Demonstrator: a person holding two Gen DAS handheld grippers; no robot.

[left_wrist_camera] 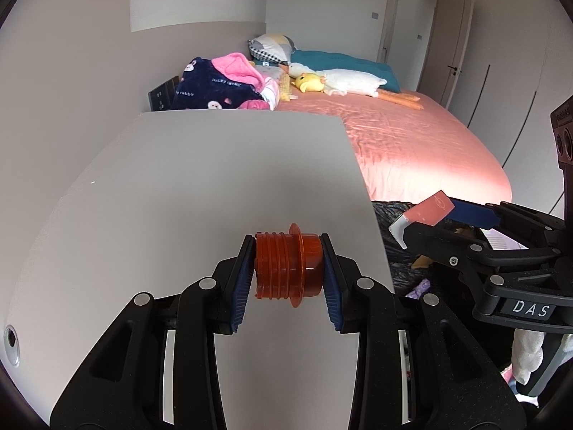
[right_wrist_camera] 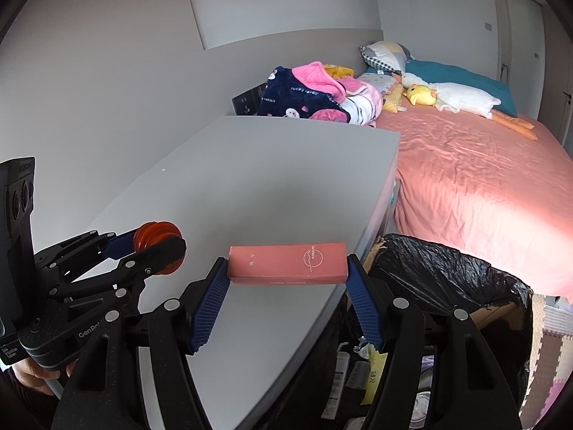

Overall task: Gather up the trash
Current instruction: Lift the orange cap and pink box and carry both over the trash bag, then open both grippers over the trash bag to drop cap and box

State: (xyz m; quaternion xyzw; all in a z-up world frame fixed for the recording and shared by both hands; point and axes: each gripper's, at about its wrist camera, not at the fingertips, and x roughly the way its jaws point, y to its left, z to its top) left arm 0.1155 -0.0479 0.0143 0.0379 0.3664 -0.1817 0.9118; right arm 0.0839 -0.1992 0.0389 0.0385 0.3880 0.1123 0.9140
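My left gripper (left_wrist_camera: 288,267) is shut on an orange ribbed plastic cap (left_wrist_camera: 286,265) and holds it above the grey tabletop (left_wrist_camera: 215,179). It also shows at the left of the right wrist view (right_wrist_camera: 161,247). My right gripper (right_wrist_camera: 288,268) is shut on a long pink box (right_wrist_camera: 288,263), gripped end to end over the table's right edge. The pink box also shows in the left wrist view (left_wrist_camera: 429,209). A trash bin lined with a black bag (right_wrist_camera: 447,272) stands beside the table, below and right of the right gripper, with trash inside.
A bed with a pink sheet (right_wrist_camera: 483,186) lies beyond the table, with blankets (right_wrist_camera: 315,96), pillows and plush toys (right_wrist_camera: 462,98) on it. A grey wall (left_wrist_camera: 71,89) is on the left. Foam floor mats (right_wrist_camera: 551,351) lie by the bin.
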